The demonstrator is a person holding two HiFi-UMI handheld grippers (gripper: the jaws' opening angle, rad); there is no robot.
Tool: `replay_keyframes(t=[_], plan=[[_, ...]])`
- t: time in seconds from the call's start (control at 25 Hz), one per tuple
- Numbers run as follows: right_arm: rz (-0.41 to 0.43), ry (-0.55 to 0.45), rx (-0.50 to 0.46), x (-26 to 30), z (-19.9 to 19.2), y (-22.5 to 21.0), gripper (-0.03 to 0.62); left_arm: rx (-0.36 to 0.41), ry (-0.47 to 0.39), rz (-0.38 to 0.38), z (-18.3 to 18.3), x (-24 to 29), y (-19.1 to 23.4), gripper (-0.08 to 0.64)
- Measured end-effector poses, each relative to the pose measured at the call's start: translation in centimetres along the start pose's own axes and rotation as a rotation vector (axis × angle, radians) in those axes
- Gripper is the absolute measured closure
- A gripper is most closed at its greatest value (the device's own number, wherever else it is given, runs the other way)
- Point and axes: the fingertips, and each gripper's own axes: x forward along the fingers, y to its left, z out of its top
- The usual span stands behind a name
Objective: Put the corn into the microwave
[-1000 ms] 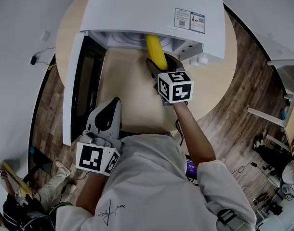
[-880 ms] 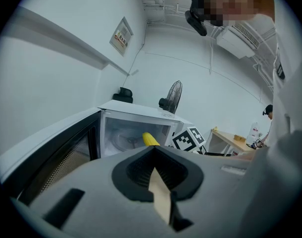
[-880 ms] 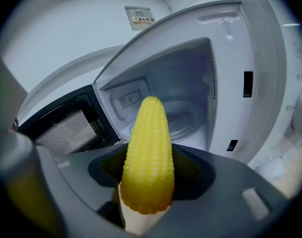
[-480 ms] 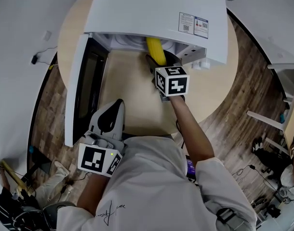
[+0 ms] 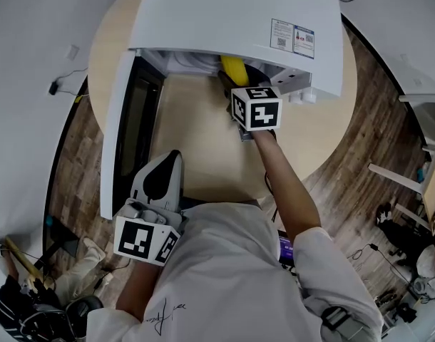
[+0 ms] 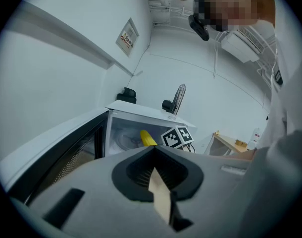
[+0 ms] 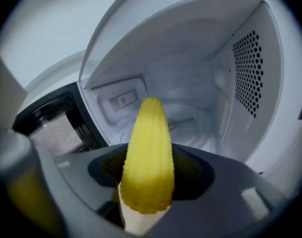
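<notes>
A yellow corn cob [image 7: 147, 162] [image 5: 233, 68] is clamped in my right gripper [image 7: 146, 182] [image 5: 235, 77], which is shut on it. The cob's tip points into the white microwave's [image 5: 232, 13] open cavity [image 7: 190, 103], at its mouth. The glass turntable [image 7: 200, 128] lies inside beyond the tip. The microwave door [image 5: 123, 130] [image 7: 52, 125] stands swung open on the left. My left gripper [image 5: 160, 180] [image 6: 153, 175] hangs back near my body, jaws shut with nothing between them. From the left gripper view the corn [image 6: 147, 138] and the right gripper's marker cube [image 6: 176, 137] show at the cavity.
The microwave stands on a round wooden table [image 5: 196, 134]. Wood floor [image 5: 360, 155] surrounds it, with cables and furniture legs at the right. A vented wall [image 7: 247, 68] lines the cavity's right side.
My right gripper has carried the corn forward, so more of the cob is under the microwave's top edge. The left gripper has barely moved.
</notes>
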Motion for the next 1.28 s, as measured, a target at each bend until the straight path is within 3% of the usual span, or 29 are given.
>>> replay_keyframes(t=[0.52,0.92,1.28], plan=[[-0.036,-0.006,-0.007,1.8,0.7,-0.7,0.326,-0.026,-0.022,-0.011,1.4,-0.7,-0.1,0.571],[-0.097,-0.022,-0.013,3.4,1.2,-1.1,0.326,-0.024,0.013,-0.025,0.4,-0.3,-0.4,0.571],[-0.108,-0.03,-0.067,4.7,1.8,-1.0,0.327,-0.012,0.015,-0.009,0.8,-0.3,0.4,0.571]])
